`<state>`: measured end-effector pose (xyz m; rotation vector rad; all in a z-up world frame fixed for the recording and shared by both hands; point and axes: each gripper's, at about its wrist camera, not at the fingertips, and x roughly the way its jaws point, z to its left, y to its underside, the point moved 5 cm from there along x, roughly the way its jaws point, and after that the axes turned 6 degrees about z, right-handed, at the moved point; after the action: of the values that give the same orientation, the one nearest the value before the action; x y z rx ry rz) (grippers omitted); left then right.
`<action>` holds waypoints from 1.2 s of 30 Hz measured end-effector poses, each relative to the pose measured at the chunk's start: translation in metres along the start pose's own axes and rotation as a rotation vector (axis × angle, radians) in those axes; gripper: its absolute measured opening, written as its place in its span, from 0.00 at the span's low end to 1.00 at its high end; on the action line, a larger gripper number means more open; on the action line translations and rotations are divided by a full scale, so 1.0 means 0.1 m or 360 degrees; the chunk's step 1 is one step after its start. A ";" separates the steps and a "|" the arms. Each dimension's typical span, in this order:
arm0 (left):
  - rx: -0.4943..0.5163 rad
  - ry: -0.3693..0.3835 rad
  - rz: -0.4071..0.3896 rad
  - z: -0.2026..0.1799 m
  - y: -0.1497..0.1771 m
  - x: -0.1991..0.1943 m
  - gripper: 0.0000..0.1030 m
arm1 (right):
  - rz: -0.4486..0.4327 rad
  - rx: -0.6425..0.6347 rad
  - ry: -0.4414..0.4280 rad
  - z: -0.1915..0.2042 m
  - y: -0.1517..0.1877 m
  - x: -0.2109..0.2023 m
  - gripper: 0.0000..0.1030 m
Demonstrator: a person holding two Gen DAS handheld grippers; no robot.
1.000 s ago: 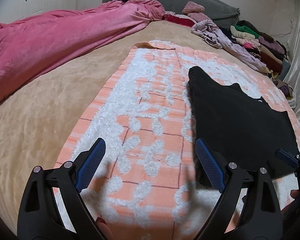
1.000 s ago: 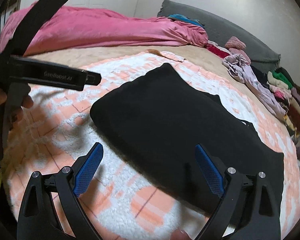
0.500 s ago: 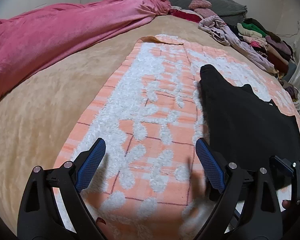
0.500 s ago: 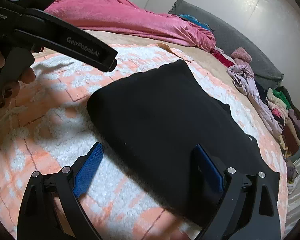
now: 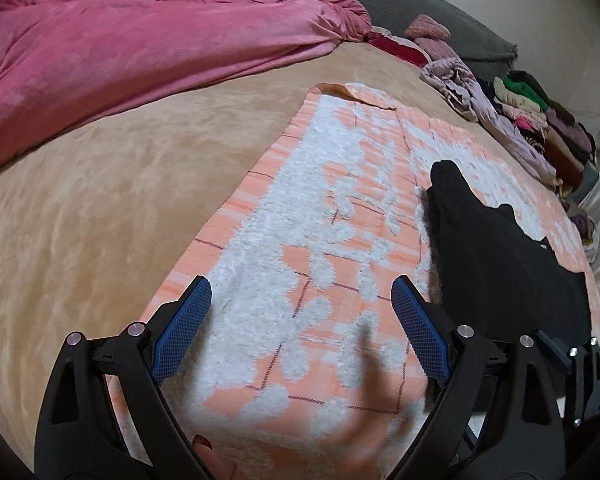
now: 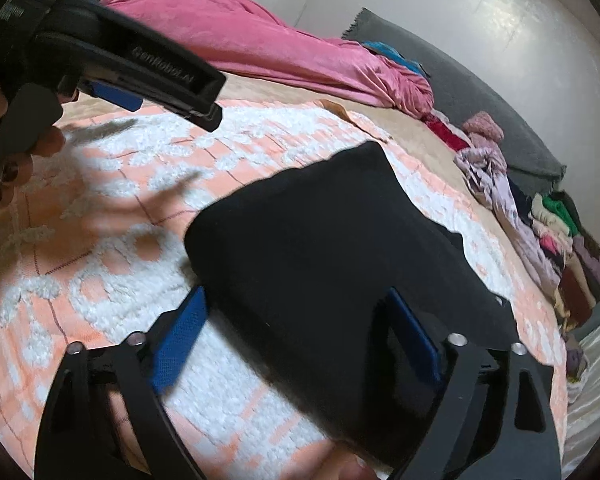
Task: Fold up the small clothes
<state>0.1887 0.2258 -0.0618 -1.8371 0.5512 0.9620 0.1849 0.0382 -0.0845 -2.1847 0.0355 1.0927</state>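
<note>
A black garment (image 6: 332,240) lies folded on an orange and white tufted mat (image 6: 112,280). It also shows at the right of the left wrist view (image 5: 500,256). My right gripper (image 6: 296,328) is open, low over the garment's near edge, with its right finger over the black cloth. My left gripper (image 5: 300,320) is open and empty over the mat (image 5: 300,220), left of the garment. The left gripper's body appears at the upper left of the right wrist view (image 6: 112,52).
The mat lies on a beige bed cover (image 5: 100,200). A pink blanket (image 5: 140,48) is bunched along the far left. A pile of mixed clothes (image 5: 520,120) runs along the right side, before a grey pillow (image 6: 480,92).
My right gripper has moved forward and lower onto the black garment's near edge. My left gripper has drifted slightly left, away from the garment. Both jaws stay open.
</note>
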 end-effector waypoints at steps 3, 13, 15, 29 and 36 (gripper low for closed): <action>0.0009 0.0014 0.0003 -0.01 0.01 0.00 0.82 | -0.0015 -0.0044 -0.0002 0.04 -0.03 0.02 0.57; 0.0020 0.0103 0.0023 -0.09 0.03 -0.01 0.82 | -0.0059 0.0189 -0.0317 -0.04 -0.12 -0.14 0.09; 0.0032 0.0106 0.0033 -0.11 0.05 0.01 0.82 | -0.0019 0.0115 -0.0273 0.04 -0.10 -0.04 0.13; 0.0084 0.0234 0.0094 -0.30 0.10 0.06 0.82 | -0.0195 0.0137 -0.0259 -0.09 0.10 -0.52 0.49; 0.0143 0.0404 0.0209 -0.69 -0.16 0.22 0.88 | -0.0118 -0.0092 -0.0042 0.09 0.19 -0.42 0.54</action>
<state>0.2387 0.1713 -0.0547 -1.8717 0.8659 0.7797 0.1455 0.0177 -0.0686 -2.2046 -0.0890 1.0931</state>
